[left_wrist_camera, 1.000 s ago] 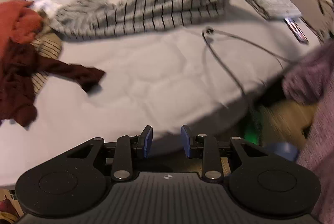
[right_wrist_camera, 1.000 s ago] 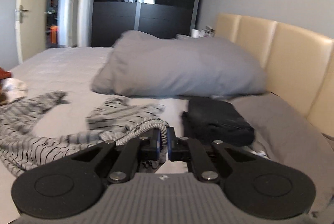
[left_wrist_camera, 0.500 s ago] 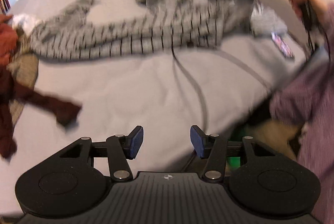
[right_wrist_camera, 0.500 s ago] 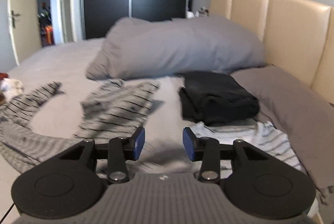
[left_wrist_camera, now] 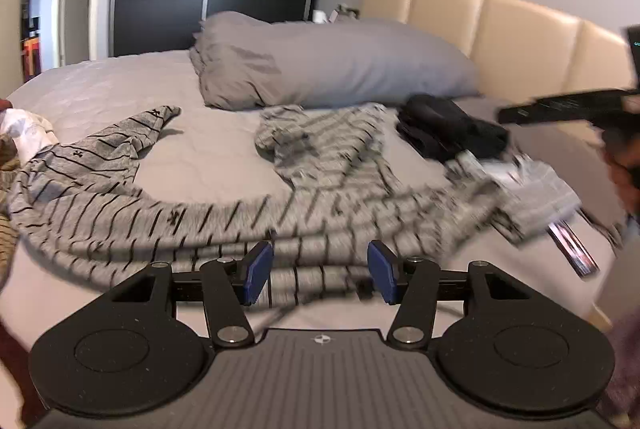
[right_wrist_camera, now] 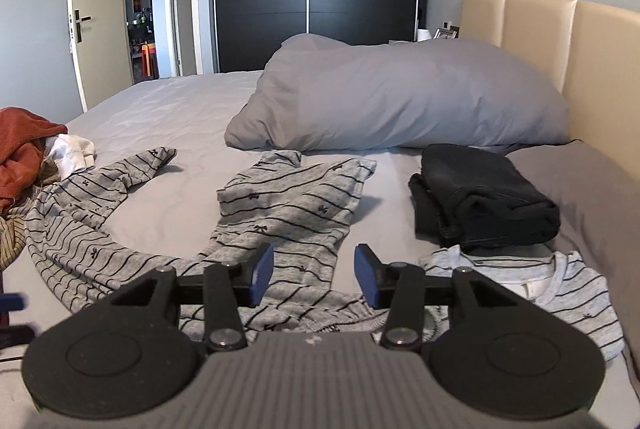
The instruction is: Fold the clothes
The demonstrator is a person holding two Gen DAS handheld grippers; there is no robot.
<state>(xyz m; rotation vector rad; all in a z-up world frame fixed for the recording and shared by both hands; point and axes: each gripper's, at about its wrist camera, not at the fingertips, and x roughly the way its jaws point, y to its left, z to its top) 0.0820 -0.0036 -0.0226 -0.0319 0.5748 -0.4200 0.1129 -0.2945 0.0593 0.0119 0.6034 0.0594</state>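
The right gripper (right_wrist_camera: 314,275) had released the striped pyjamas (right_wrist_camera: 280,213), jaws opening, empty; left gripper (left_wrist_camera: 319,275) likewise opening; pyjamas at 12 o'clock awaited folding.

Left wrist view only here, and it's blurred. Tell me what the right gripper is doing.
Observer: The right gripper is empty, jaws opening over the grey striped pajamas.
Operator: Report what's under the folded black garment.
Observer: It rests partly on a pale striped T-shirt, collar showing.
Operator: Now the far left.
Observer: A rust-orange garment heaped beside a white one.
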